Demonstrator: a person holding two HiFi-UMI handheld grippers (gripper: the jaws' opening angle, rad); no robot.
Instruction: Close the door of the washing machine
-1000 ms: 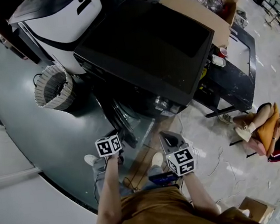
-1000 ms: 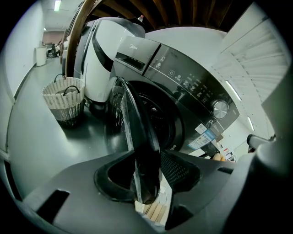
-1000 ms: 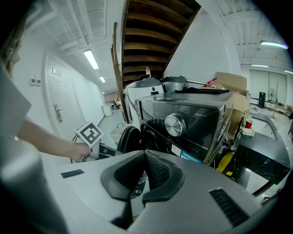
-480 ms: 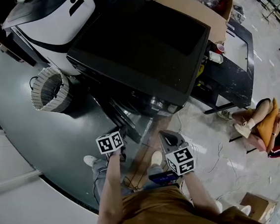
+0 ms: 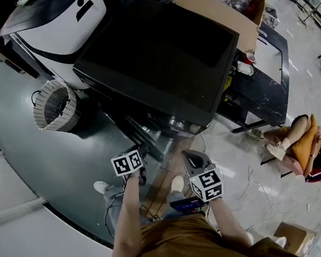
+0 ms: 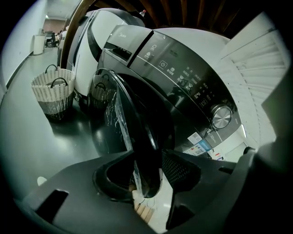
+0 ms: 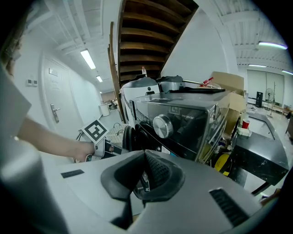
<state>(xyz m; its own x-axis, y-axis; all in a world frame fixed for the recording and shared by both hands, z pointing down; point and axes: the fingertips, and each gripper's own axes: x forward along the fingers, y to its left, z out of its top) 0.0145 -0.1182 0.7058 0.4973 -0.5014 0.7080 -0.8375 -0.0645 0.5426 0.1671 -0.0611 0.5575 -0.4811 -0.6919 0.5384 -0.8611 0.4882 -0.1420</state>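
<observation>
Dark grey floor sheet (image 5: 50, 159) on one side, pale polished floor (image 5: 246, 184) on the other, underside of a wooden stair (image 7: 146, 32) overhead. Jaws of the left gripper (image 6: 146, 157) spread wide, just been opening, with the free edge of the washing machine door (image 6: 137, 132) standing between them; no press of the pads on the rim to be made out. Door ajar, seen edge-on in the left gripper view, swung out from the dark drum opening, with clear film and white scuffs along its outer edge. In the head view, left gripper (image 5: 140, 152) at the near edge of the door (image 5: 150, 140), low on the front of the washing machine (image 5: 164, 56). Above and beside the door: sloped control panel (image 6: 183, 75) with a row of icons, then a round chrome knob (image 6: 222, 117) with coloured labels below it. Jaws of the right gripper (image 7: 144, 160) pressed together at the tips, nothing held, aimed at the machine front and apart from it. In the head view, right gripper (image 5: 189, 155) just beside the left gripper, over the pale floor. Next to the machine on the grey sheet: a white appliance (image 5: 63, 21) and a woven basket (image 5: 55, 105) with dark handles, well apart from both grippers. By the far corner of the machine: an open cardboard box (image 5: 227, 7). At the outer edge of the pale floor: a seated person (image 5: 308, 152) in orange and red.
</observation>
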